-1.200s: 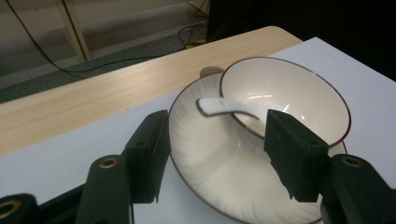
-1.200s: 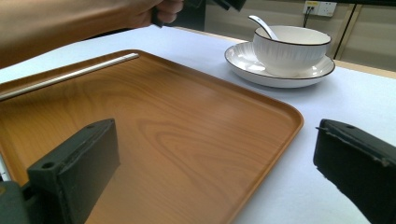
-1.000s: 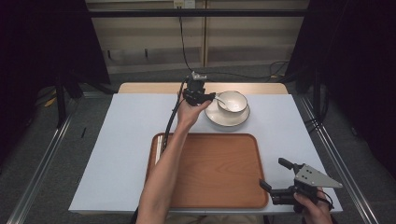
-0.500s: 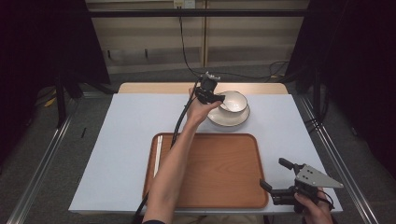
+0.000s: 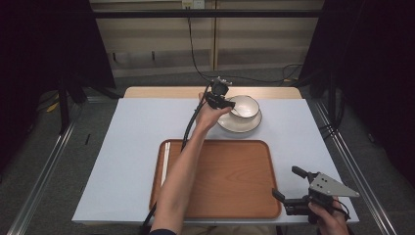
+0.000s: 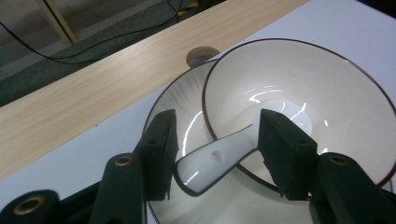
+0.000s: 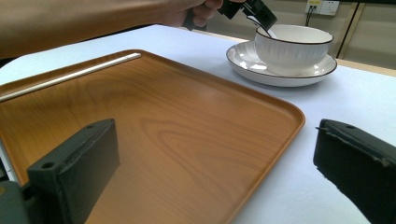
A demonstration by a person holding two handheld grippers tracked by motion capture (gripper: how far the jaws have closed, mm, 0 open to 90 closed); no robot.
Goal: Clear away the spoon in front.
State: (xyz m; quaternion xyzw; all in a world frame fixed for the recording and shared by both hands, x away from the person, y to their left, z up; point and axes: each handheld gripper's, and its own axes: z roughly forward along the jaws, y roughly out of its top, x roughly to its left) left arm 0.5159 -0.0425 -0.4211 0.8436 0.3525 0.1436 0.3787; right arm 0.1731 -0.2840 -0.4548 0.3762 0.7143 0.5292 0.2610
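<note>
A white bowl (image 5: 248, 105) with a dark rim stands on a matching plate (image 5: 243, 127) at the back of the table. A white spoon (image 6: 210, 161) lies in the bowl with its handle over the rim. My left gripper (image 5: 226, 102) hovers at the bowl's left rim. Its jaws have just been closing, and they stand either side of the spoon handle without clearly pressing on it. In the left gripper view the handle runs from jaw to jaw (image 6: 218, 122). My right gripper (image 5: 285, 181) rests open off the front right corner of the wooden tray (image 5: 220, 186), holding nothing.
A pair of pale chopsticks (image 5: 165, 156) lies along the tray's left edge. The table has a light blue cover (image 5: 122, 147) and a bare wooden strip (image 5: 161, 92) at the back. Cables run over the floor behind it.
The left hand has moved right and slightly down, from beside the bowl to its left rim. The right hand has kept still.
</note>
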